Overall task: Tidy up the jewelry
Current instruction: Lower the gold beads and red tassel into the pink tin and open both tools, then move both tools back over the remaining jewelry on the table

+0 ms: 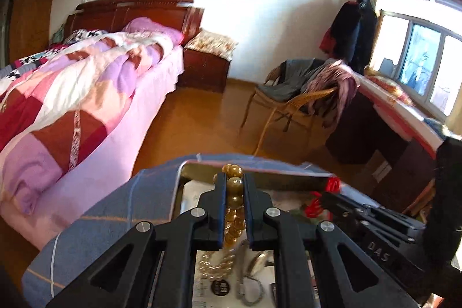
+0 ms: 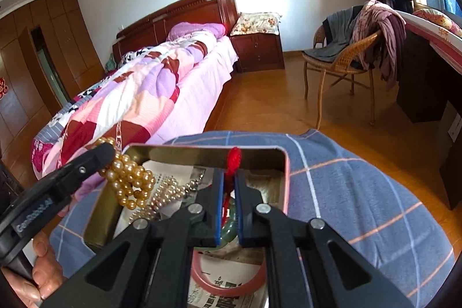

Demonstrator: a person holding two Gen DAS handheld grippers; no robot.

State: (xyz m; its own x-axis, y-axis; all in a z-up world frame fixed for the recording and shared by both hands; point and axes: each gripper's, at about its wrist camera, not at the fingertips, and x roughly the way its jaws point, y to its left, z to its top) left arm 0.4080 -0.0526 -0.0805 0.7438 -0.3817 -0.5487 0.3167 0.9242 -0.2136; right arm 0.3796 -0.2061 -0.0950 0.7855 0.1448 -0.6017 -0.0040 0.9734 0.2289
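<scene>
My left tool (image 1: 234, 186) pinched amber beads (image 1: 234, 199) over the tin (image 2: 286, 178); my right tool (image 2: 229, 181) pinched a red cord (image 2: 233, 160).

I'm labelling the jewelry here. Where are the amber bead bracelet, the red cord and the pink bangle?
amber bead bracelet (image 1: 234, 184), left wrist view, a bead.
red cord (image 2: 233, 160), right wrist view, its knot.
pink bangle (image 2: 228, 290), right wrist view, its near rim.

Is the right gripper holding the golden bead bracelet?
No: the right gripper is shut on a red cord, while the golden bead bracelet hangs from the left gripper.
</scene>
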